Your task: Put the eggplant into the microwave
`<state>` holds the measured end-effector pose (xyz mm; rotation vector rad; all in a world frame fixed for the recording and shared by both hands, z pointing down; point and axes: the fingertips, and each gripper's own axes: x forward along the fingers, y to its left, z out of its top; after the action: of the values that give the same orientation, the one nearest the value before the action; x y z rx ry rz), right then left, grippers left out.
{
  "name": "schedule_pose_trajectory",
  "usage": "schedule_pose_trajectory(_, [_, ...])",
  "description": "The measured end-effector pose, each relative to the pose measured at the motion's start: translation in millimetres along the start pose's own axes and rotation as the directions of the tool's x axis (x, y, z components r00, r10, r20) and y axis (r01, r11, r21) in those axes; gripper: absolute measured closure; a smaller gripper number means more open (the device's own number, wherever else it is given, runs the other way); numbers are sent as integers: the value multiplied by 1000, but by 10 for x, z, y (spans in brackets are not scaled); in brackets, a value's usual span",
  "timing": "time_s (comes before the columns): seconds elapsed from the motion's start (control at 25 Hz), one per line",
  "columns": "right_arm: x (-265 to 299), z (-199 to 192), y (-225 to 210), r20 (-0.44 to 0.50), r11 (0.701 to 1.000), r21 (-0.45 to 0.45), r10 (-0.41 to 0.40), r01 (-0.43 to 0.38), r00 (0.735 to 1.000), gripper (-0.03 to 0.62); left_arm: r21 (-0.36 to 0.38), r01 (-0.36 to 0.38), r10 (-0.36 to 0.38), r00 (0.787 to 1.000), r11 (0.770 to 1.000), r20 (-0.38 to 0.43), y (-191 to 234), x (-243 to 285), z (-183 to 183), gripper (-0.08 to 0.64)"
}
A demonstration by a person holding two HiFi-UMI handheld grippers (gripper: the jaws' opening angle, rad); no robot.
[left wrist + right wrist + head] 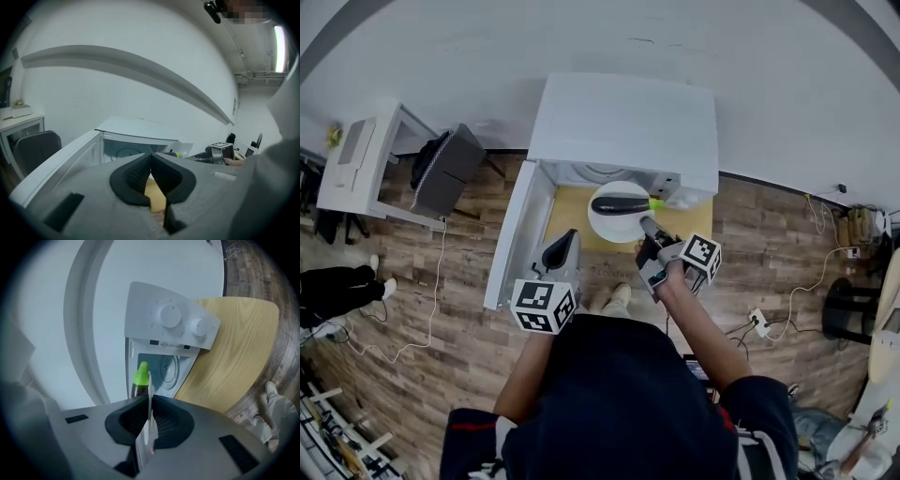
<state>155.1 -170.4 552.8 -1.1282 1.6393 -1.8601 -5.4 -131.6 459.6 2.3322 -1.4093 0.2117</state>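
So the right claw (149, 416) is clenching the rim of a white plate (614, 225), pads pinching it edge-on in the right gripper view. The eggplant (619, 202) is lying across that plate, green stem (140, 373) pointing away from the claw. I can't really tell if the plate is hovering or resting on the bench (694, 220). Either way it's sitting toward the bench's back edge, right at the mouth of the microwave (623, 122).

The door (514, 239) is swinging wide open off the bench's left side, and the inside is showing its turntable with nothing on it.

The left claw (562, 246) is squeezed together on nothing, just hanging near the front left corner of the bench beside the open door.

My read: this is the carry-in step, with the plate about to go through the opening. The next move is probably pushing it straight in and keeping it level so the eggplant isn't rolling off. After setting it down on the turntable, the claw needs to let go and back out without dragging the rim.
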Motion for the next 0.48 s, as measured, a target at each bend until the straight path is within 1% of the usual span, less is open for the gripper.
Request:
schedule_pose_trajectory(0.12, [35,33,-86,-28,1000,3,-25,25,999,569,-11,-27,27,1000,1000,-16,-20,43,-69,543])
schedule_pose_trajectory(0.24, [105,73,-138,-32,999,0,-39,39,999,569,-16,-32,31,999,999,-35,-4,106,-111,543])
schedule_pose_trajectory(0.36, [196,55,-174,-34,998,-1,-56,56,998,569,-23,-28,27,999,999,-47,63,150,-129,543])
schedule_pose_trajectory(0.48, [271,36,-175,-28,998,-7,-55,54,998,569,-27,-4,2,998,1000,-62,98,214,-144,543])
